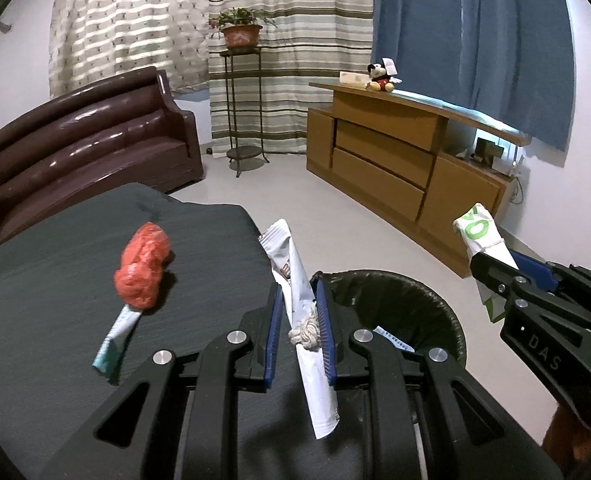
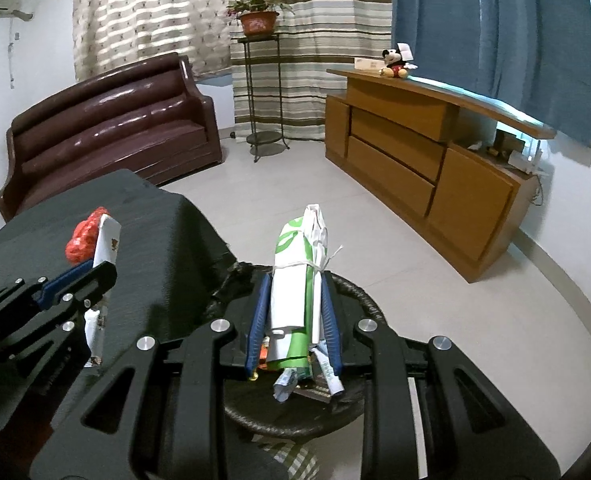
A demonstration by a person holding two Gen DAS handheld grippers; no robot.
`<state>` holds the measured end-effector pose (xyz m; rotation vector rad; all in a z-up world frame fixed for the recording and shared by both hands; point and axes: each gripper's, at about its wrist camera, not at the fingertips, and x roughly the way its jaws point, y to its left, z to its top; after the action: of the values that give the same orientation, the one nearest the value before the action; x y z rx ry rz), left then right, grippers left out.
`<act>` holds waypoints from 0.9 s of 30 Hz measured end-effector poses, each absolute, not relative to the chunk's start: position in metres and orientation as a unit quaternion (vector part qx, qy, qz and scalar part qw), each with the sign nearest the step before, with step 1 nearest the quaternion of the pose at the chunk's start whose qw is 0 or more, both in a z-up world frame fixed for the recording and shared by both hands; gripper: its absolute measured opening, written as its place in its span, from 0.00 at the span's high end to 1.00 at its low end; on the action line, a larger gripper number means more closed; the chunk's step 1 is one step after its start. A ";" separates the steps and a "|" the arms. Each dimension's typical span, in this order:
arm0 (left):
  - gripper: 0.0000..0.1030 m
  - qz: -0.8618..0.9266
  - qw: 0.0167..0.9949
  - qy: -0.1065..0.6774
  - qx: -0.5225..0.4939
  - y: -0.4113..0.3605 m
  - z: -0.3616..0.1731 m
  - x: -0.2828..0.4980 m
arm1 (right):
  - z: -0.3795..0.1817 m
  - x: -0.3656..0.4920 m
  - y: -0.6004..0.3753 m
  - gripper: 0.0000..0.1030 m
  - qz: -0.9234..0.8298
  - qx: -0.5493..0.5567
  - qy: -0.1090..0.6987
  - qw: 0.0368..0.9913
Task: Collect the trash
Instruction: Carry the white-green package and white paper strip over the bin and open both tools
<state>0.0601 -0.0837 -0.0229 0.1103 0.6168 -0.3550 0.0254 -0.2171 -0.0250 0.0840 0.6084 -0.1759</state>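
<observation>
Wrapper [image 1: 295, 276] clamped inside left hand-held gripper [image 1: 298, 296].

The lined trash bin [image 1: 399, 300] stands open-mouthed just beside the dark-covered table [image 1: 55, 300], its mouth clear from above. A red crumpled bag [image 1: 143, 270] takes up part of the tabletop. Bare floor [image 2: 295, 184] lies open toward the sofa [image 2: 115, 128] and wooden cabinet [image 2: 415, 152]

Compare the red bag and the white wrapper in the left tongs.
The red bag lies crumpled into a lump on the dark table; the white wrapper is held off it in the left tongs. The bag is short and rounded; the wrapper is long, flat and knotted in the middle. Both are trash not yet in the bin.
</observation>
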 end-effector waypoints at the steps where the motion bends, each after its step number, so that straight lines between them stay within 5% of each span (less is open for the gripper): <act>1: 0.82 -0.174 0.936 0.301 0.057 -0.086 -0.024 0.060 | -0.026 0.025 -0.218 0.76 -0.087 0.043 0.299 0.949; 27: 0.79 -0.189 0.917 0.340 0.090 -0.129 -0.043 0.081 | -0.056 0.042 -0.255 0.75 -0.106 0.085 0.321 0.937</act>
<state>0.0812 -0.1286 -0.0431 0.1850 0.6993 -0.3883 0.0424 -0.2545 -0.0561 0.1734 0.6560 -0.2165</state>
